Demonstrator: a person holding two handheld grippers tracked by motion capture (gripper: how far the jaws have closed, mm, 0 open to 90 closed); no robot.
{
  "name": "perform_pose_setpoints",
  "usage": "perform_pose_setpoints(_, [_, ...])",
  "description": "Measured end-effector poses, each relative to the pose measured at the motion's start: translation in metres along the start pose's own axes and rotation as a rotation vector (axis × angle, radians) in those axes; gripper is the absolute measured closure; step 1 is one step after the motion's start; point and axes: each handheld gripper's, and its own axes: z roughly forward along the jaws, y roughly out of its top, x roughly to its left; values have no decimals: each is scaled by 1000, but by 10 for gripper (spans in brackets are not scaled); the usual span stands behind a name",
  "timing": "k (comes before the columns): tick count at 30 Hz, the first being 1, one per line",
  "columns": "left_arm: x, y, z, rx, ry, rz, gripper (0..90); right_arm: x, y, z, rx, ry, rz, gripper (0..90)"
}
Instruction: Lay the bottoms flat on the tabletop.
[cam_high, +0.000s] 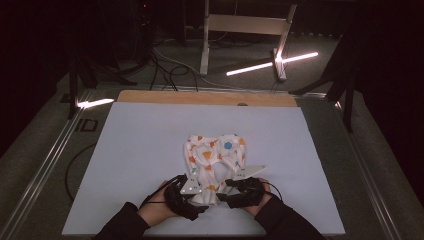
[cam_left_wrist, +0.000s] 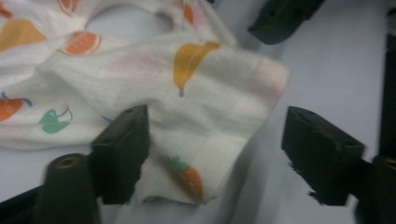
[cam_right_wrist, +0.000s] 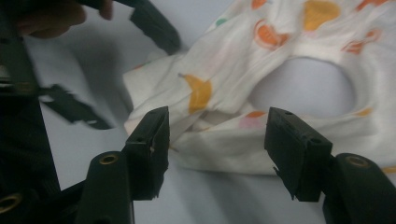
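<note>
Fruit-print garment (cam_high: 215, 162) lying crumpled mid-tabletop (cam_high: 135, 150). My left tongs (cam_left_wrist: 212, 154) and right tongs (cam_right_wrist: 217, 149) each stand part open astride its near hem, fabric between the jaws, pads not yet pressing.

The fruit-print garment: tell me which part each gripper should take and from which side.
Take the fruit-print garment by its near hem, from the person's side, low over the white mat. It lies crumpled and flat, and that edge already sits between the open jaws of the left gripper and the right gripper, so each could probably pinch one corner.
</note>
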Motion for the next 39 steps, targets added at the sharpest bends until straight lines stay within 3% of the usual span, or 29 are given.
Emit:
perform_pose_setpoints(2, [1,0,2,13,29,5,388,1,-2,4,13,-4,-14,401])
perform_pose_setpoints(3, [1,-1,2,-3,53,4,466,1,-3,5,20,-4,-10,399])
perform_pose_setpoints(8, [9,0,-8,-58,86,-35,807,2,-6,14,58,-25,-13,395])
perform_pose_setpoints(11, [15,0,-15,-85,86,-65,886,4,-6,20,86,-62,-38,418])
perform_pose_setpoints(14, [14,-1,-18,-93,42,-69,898,6,-7,25,98,-106,-54,482])
perform_pose_setpoints(16, [9,-2,-16,-91,11,-43,871,6,-6,25,99,-125,-58,600])
perform_pose_setpoints(17, [5,-2,-15,-96,7,-30,767,4,-6,24,95,-130,-49,653])
perform_pose_setpoints(20, [-2,-2,-9,-78,-24,2,566,-1,-7,22,92,-123,-13,805])
perform_pose_setpoints(24, [-8,0,1,-38,-21,33,431,-4,-7,20,93,-118,-3,844])
perform_pose_setpoints(29, [-11,2,13,-13,-21,66,501,-3,-7,20,97,-121,-1,845])
perform_pose_setpoints(31, [-12,0,16,-5,-7,74,610,-4,-7,19,99,-121,-4,845])
perform_pose_setpoints(32, [-11,0,17,-9,-20,67,635,-4,-7,19,101,-121,-1,845])
perform_pose_setpoints(34, [-11,2,16,-2,20,82,788,-3,-6,19,102,-124,-6,847])
perform_pose_setpoints(35, [-9,2,15,-4,17,74,861,-3,-6,18,100,-126,2,848])
perform_pose_setpoints(39, [-4,2,7,-19,31,49,892,-3,-5,14,100,-131,-13,849])
